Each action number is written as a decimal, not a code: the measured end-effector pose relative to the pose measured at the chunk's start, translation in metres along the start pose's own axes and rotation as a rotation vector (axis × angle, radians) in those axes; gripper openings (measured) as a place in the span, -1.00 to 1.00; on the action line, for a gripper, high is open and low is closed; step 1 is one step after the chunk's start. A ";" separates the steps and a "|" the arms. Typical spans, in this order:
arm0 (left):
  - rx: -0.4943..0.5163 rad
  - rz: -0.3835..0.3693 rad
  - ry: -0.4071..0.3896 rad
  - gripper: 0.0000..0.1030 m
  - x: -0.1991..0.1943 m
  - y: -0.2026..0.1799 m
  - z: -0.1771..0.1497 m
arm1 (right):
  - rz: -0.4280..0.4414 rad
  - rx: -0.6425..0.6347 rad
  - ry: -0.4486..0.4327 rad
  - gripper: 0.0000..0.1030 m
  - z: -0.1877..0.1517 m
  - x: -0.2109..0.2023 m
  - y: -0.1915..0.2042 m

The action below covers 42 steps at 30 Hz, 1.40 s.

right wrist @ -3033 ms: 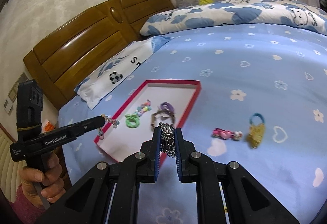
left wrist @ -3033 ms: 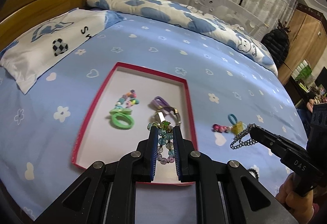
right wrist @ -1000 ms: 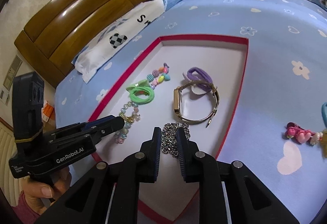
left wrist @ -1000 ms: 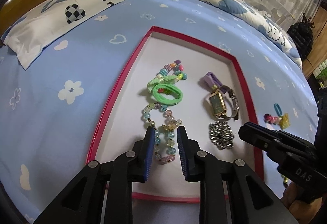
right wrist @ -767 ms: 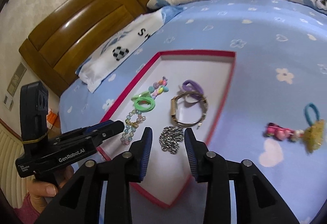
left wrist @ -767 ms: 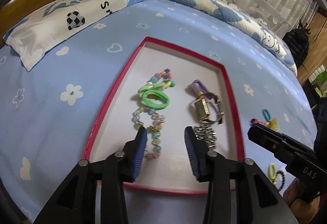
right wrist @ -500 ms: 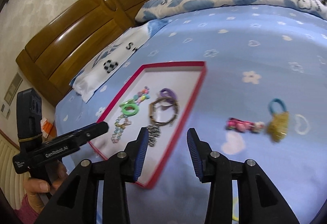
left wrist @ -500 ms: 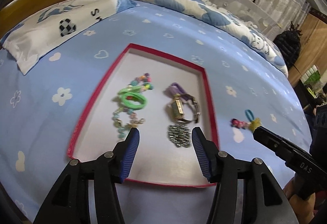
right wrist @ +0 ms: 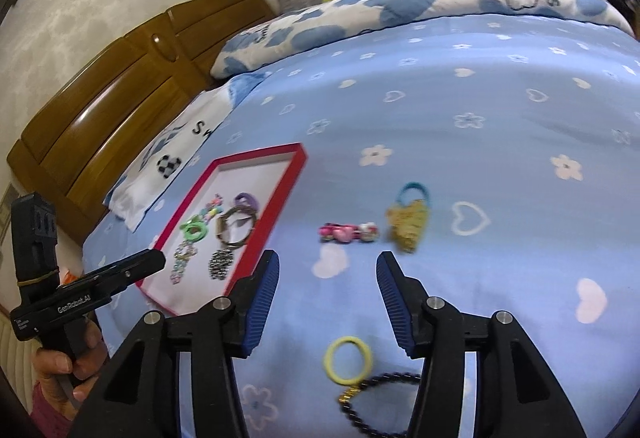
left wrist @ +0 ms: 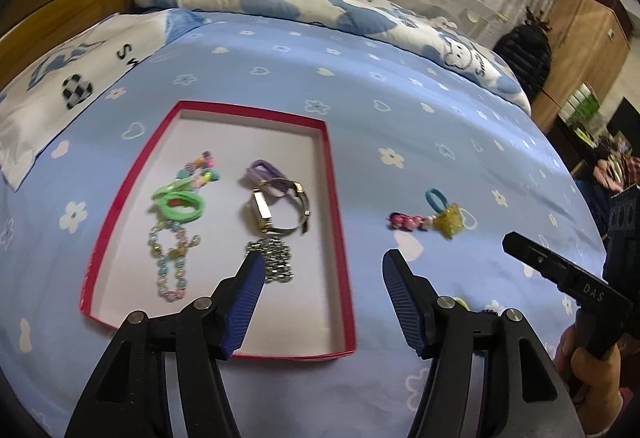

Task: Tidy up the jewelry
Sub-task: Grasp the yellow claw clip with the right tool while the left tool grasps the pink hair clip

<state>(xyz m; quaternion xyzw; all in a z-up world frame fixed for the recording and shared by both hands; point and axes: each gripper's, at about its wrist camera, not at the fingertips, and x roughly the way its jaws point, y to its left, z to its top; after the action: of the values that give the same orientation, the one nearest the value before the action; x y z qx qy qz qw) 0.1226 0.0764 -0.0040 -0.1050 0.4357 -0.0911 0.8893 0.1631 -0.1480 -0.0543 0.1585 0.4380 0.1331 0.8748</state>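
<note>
Both jaws just opening: left gripper (left wrist: 322, 270) and right gripper (right wrist: 326, 272) hang spread, empty, above red tray (left wrist: 340, 238).

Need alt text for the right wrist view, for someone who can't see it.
The open right gripper hangs over a blue bedsheet, nothing between its jaws, with a yellow hair tie and a black bead bracelet below it. Farther off lie a pink clip and a gold hair tie. Left, a red tray holds jewelry, near the left gripper.
</note>
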 end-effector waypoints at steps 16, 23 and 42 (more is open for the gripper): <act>0.105 -0.006 0.052 0.25 0.029 -0.038 0.012 | -0.019 0.066 -0.011 0.05 -0.001 -0.005 -0.034; 0.169 -0.020 0.085 0.25 0.052 -0.054 0.024 | -0.012 0.083 0.009 0.06 0.005 0.007 -0.041; 0.394 -0.082 0.252 0.25 0.167 -0.092 0.061 | -0.002 0.131 0.127 0.07 0.028 0.083 -0.065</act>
<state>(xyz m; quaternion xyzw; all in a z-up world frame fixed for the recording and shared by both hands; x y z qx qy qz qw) 0.2655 -0.0475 -0.0699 0.0650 0.5125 -0.2226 0.8268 0.2404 -0.1812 -0.1245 0.2061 0.5006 0.1130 0.8332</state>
